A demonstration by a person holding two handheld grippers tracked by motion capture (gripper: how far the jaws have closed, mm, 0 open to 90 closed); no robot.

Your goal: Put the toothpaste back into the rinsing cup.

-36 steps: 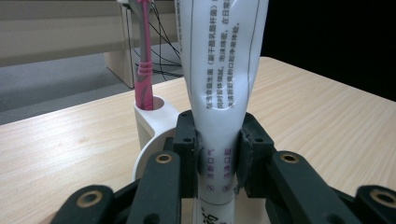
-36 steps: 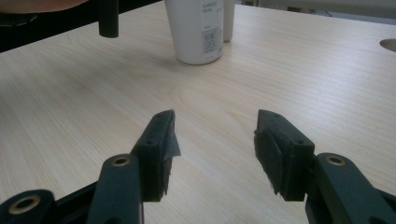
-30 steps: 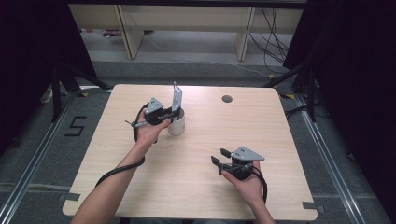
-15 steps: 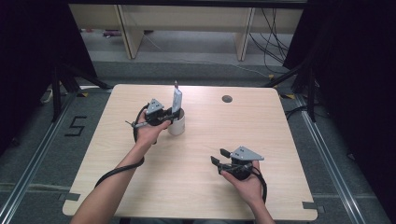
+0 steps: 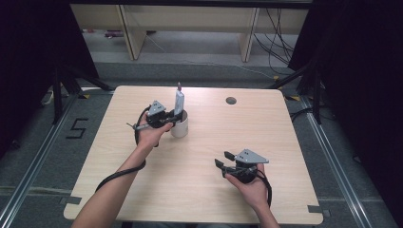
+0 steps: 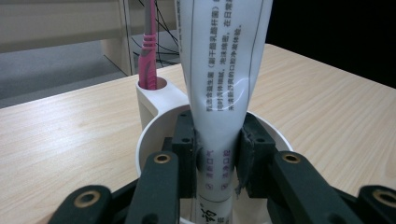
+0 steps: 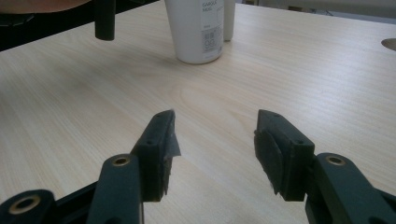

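Fingers (image 6: 187,144) of the left gripper (image 6: 217,154) clamp a white tube (image 6: 224,70) upright in a cup (image 5: 179,127) near the bench's (image 5: 285,142) far edge, probably toothpaste; right gripper (image 7: 215,135) fingers gape, empty.

Left gripper (image 5: 172,115): jaws pinched tight on something narrow between the pads, forearm stretched forward over the table.
Right gripper (image 5: 222,159): jaws spread wide with nothing between them, pointing left, hand low near the body.
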